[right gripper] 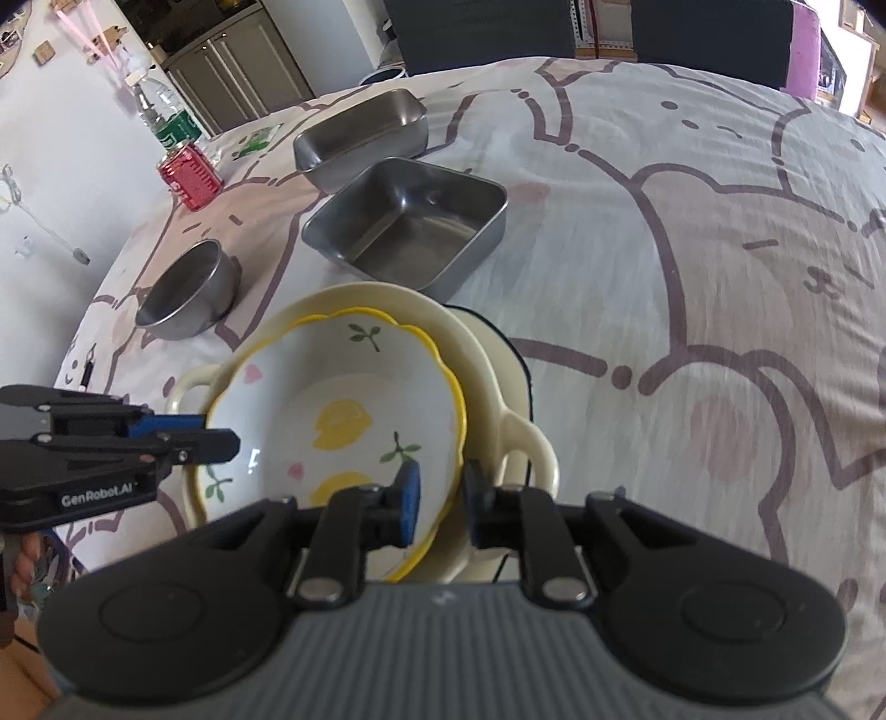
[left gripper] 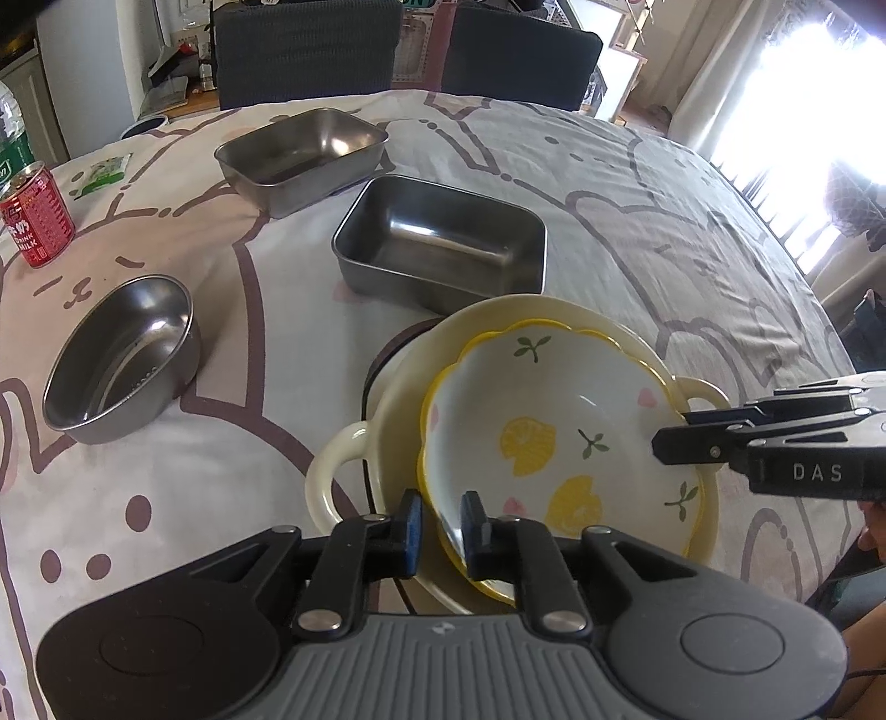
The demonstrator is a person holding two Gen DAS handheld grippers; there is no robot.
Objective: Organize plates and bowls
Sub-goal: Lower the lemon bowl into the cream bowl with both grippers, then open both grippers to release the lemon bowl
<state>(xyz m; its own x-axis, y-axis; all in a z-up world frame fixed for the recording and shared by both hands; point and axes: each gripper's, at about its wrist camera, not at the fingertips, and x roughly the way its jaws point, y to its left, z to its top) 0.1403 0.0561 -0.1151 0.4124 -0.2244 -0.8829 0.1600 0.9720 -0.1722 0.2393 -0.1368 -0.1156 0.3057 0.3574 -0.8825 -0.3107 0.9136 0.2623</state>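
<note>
Cartoon-printed cloth covers the bench [left gripper: 637, 183]. Nearest, the left gripper [left gripper: 442, 523] straddles the near-left rim of the lemon bowl [left gripper: 554, 443], jaws slightly parted, pads apparently off it. The right gripper [right gripper: 440, 498] likewise straddles its right rim. That bowl sits tilted in the cream handled dish [left gripper: 343, 471]. Pull both back level so it settles without tipping. Farther off stand the round steel bowl [left gripper: 122, 360] and two steel trays [left gripper: 443, 243].

Two dark chairs [left gripper: 404, 50] (far side), bright curtained window [left gripper: 803, 94]
</note>
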